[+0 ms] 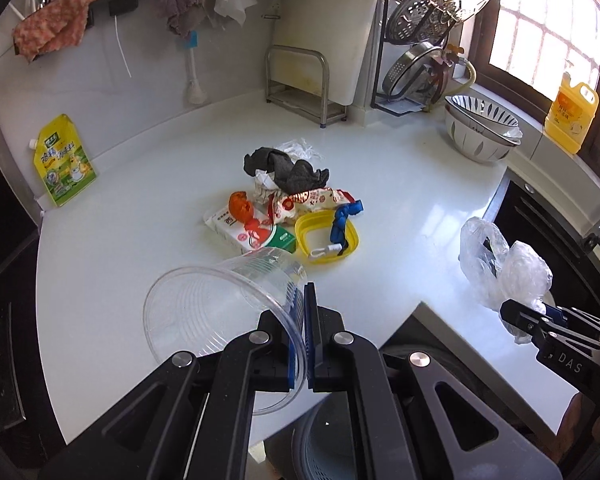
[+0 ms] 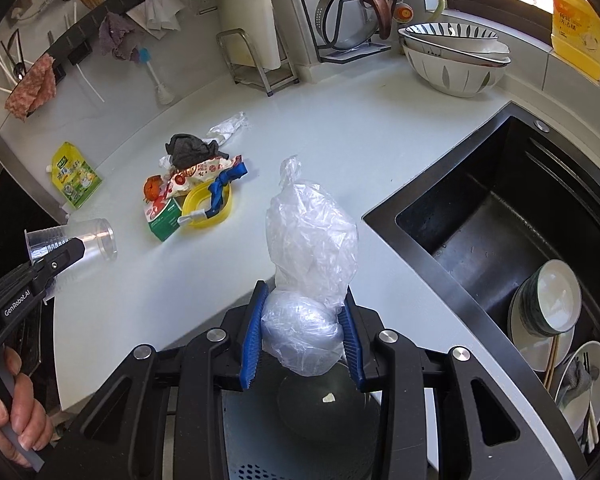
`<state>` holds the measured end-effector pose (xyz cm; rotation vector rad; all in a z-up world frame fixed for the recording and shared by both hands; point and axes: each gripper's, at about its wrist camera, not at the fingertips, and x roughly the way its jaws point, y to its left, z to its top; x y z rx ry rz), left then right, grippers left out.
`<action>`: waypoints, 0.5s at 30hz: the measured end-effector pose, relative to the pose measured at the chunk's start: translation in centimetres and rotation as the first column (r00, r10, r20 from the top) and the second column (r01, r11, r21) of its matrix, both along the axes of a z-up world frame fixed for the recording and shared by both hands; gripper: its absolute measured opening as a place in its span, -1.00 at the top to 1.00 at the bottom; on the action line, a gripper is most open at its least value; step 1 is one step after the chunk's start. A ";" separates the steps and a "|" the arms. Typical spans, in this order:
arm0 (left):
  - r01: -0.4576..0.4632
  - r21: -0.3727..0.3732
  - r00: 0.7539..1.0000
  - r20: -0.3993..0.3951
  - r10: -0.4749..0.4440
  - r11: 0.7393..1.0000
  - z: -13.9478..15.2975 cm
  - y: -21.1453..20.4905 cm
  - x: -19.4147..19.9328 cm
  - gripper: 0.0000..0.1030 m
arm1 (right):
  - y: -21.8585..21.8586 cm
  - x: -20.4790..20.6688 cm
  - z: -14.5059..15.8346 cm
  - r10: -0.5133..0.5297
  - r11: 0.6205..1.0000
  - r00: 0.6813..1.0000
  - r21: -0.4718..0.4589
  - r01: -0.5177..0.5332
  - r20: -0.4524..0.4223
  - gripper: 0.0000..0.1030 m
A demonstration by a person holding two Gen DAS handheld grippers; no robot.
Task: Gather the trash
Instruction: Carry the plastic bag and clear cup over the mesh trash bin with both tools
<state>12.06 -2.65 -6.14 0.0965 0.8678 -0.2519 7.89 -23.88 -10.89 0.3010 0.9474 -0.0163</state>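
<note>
Left wrist: left gripper [image 1: 303, 320] fingers clamped on the rim wall of a clear plastic cup [image 1: 220, 312], held on its side over the counter's near edge; grey bin [image 1: 328, 440] just below. Leftover pile [image 1: 288, 208] mid-counter. Right wrist: right gripper [image 2: 302, 336] fingers pinched on a crumpled clear plastic bag [image 2: 310, 264], hanging above the bin [image 2: 300, 432]. Looks like the drop step: next, centre each item over the bin opening, release, then go back for the pile.
</note>
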 end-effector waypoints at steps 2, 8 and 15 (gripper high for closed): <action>-0.011 -0.006 1.000 -0.016 0.011 1.000 -0.2 0.1 -1.8 0.92 | 0.4 -1.3 0.2 0.028 1.000 1.000 -0.007 -0.028 -0.006 0.34; -0.029 -0.013 0.999 -0.040 0.028 0.999 -0.9 -0.6 -7.2 0.92 | 1.5 -5.0 0.2 0.114 0.993 0.993 -0.015 -0.114 -0.023 0.34; -0.067 -0.016 0.996 -0.067 0.066 0.998 -2.0 -1.7 -12.2 0.92 | 1.8 -9.0 -0.6 0.194 0.981 0.981 -0.015 -0.194 -0.032 0.34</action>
